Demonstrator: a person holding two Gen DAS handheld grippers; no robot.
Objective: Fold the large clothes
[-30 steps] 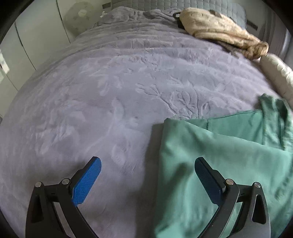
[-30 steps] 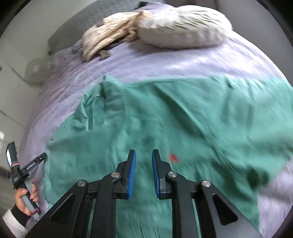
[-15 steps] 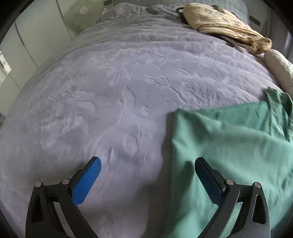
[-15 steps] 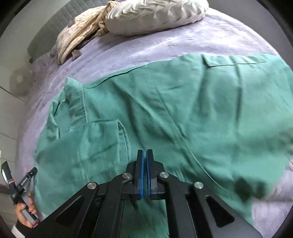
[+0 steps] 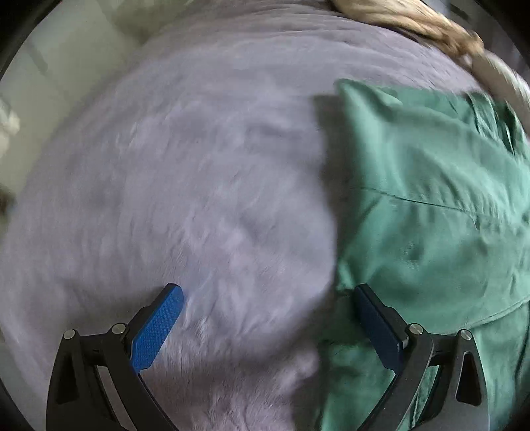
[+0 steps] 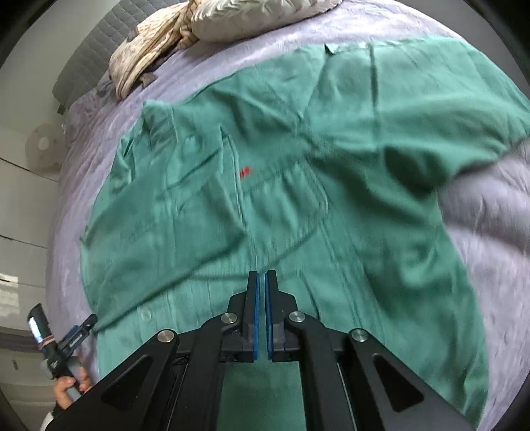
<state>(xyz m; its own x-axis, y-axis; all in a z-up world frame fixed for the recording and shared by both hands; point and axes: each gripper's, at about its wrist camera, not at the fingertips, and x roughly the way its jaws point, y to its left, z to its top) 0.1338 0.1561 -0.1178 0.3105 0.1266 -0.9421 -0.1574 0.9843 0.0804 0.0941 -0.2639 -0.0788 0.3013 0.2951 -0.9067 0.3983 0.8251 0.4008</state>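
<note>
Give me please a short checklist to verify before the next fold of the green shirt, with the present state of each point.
1. Green shirt lies spread on the purple bedspread: ok, though still wrinkled.
2. Left gripper open and ready to take the shirt's edge: ok; jaws wide, one finger over the bedspread, the other over the green cloth.
3. Right gripper holds cloth: cannot tell; jaws shut above the shirt, no fabric clearly seen between them.
4. Shirt clear of the beige blanket and the pillow: ok, both lie apart from it at the head of the bed.
5. Picture sharp enough to judge the hem: not ok, the left wrist view is blurred.
</note>
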